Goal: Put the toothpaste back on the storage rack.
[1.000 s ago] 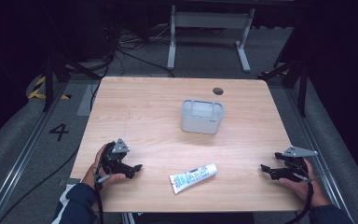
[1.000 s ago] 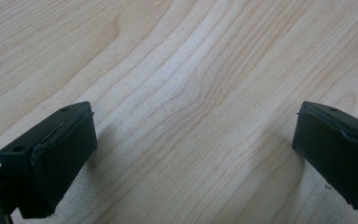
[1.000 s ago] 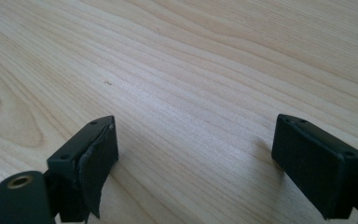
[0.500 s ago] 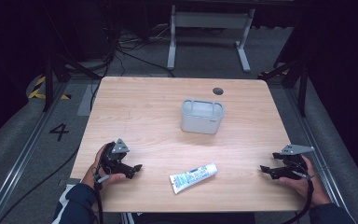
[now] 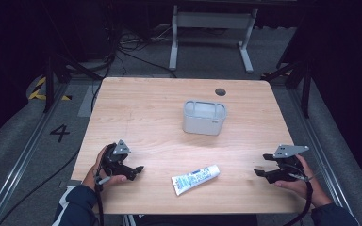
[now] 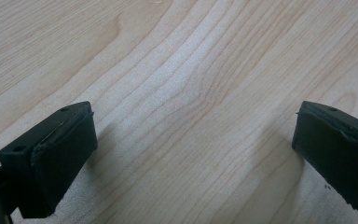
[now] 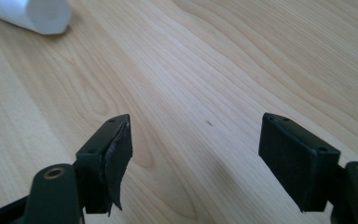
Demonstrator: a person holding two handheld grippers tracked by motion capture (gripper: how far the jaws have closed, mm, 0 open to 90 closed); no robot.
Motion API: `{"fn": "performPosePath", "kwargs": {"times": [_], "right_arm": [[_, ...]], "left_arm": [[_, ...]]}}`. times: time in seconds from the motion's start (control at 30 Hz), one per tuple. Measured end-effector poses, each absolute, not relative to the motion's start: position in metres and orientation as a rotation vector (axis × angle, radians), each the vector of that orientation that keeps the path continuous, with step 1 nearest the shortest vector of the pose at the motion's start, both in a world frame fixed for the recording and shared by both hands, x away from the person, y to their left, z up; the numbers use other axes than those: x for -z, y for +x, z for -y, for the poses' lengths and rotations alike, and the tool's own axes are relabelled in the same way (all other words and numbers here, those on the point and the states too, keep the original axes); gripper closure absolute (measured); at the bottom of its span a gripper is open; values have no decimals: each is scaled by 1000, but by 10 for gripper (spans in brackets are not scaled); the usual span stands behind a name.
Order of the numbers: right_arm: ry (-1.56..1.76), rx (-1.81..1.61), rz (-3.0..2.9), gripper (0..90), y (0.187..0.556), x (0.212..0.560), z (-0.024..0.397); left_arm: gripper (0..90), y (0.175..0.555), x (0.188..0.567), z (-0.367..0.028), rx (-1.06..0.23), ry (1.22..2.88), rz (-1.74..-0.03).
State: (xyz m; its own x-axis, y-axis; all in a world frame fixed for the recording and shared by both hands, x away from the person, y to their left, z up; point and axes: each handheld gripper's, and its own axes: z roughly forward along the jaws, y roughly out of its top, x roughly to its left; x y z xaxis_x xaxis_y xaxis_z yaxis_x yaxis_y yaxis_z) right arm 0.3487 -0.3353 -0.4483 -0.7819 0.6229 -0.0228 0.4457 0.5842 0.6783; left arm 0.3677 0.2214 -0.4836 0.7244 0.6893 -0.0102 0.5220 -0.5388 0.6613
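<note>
On the wooden table (image 5: 146,108), your tube (image 5: 195,179) lies near the front edge between both grippers, long axis running left-right (cap toward the right). Left gripper (image 5: 138,168) sits slightly nearer than right gripper (image 5: 258,173); both gape empty.

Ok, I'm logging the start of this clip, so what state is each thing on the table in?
Left gripper: open, holding nothing, low over the table.
Right gripper: open, holding nothing.
Tube: lying flat near the front edge, untouched, cap end toward the right gripper.
Grey container: upright at mid-table, top open; contents can't be seen.
</note>
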Motion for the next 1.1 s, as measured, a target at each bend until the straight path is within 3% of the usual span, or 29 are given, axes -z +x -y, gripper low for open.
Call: {"fn": "performPosePath", "kwargs": {"times": [0.67,1.1], "right_arm": [[536,-1026,-2711,259,348,419,269],[330,-981,-2819,263,352,419,211]], "left_arm": [[2,367,484,-221,-333,2267,-916],[2,367,484,-221,-338,2266,-919]]}}
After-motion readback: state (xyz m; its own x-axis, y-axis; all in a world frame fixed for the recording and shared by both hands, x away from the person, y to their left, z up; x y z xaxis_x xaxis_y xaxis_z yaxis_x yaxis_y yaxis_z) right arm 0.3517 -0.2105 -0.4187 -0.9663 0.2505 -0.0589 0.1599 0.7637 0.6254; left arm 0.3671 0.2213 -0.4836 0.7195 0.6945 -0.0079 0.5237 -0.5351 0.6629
